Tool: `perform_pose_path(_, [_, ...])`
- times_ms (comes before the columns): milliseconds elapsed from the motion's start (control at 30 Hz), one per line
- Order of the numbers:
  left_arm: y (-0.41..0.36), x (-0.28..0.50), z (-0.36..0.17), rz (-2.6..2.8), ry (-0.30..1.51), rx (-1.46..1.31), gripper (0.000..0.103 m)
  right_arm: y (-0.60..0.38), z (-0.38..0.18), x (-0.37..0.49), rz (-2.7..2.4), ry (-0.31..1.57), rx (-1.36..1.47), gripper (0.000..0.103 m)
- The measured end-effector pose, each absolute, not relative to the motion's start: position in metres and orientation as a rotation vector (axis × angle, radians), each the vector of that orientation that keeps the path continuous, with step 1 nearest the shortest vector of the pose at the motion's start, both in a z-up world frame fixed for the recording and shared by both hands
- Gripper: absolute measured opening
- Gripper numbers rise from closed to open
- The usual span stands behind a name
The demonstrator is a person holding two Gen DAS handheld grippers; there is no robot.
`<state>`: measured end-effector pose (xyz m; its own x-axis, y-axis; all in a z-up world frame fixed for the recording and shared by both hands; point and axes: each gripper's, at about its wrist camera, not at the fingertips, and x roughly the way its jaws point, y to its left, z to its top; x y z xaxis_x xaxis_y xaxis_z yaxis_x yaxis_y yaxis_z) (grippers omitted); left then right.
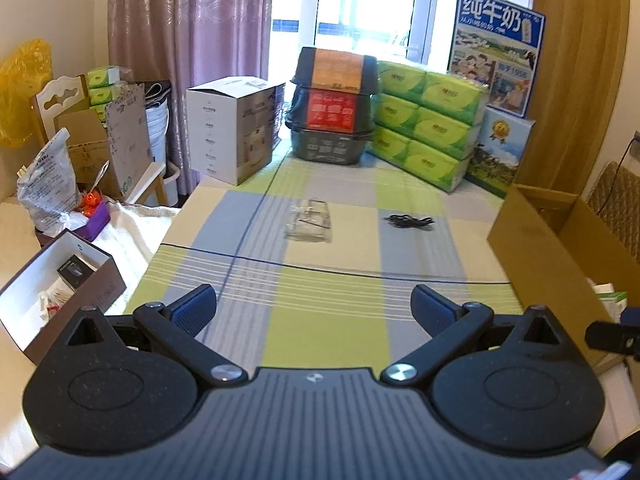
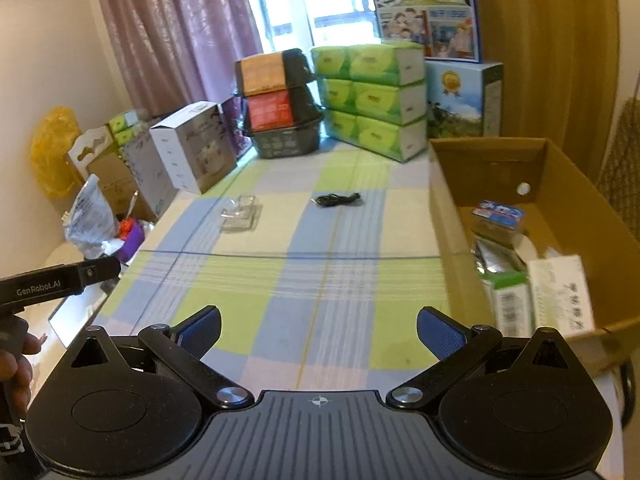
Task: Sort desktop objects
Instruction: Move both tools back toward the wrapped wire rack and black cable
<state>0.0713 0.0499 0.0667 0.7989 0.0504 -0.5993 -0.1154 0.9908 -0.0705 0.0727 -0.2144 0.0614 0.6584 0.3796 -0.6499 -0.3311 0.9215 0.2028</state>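
Both tongs hover over the near end of the checked tablecloth (image 1: 320, 332), spread wide and holding nothing: the left gripper (image 1: 314, 308) and the right gripper (image 2: 319, 330) side by side. Just to the right stands the cardboard box (image 2: 452, 216), already holding several packets. Farther up the cloth lie the two loose things yet to sort: a clear plastic packet (image 1: 310, 221) and, well apart to its right, a coiled black cable (image 1: 409, 221). It looks like a pause between picks; the next move calls for reaching forward and closing on the thin, flat cable or the slippery packet.
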Motion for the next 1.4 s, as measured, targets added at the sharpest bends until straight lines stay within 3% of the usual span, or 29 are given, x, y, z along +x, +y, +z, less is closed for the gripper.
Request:
perform_pose_path(567, [0.075,0.170,0.017,0.013,0.718,-0.035,0.102,-0.179,0.010,0.174,0.443,0.815,-0.040,0.101])
perform_pose_path(1300, [0.071,0.300,-0.058,0.056,0.663,-0.037,0.101,-0.139,-0.025,0.325,0.587,0.767,-0.354,0.101])
perform_pose_path(1400, [0.071,0.312,-0.065,0.064,0.654,-0.026,0.101,-0.131,-0.031,0.342,0.619,0.774,-0.385,0.096])
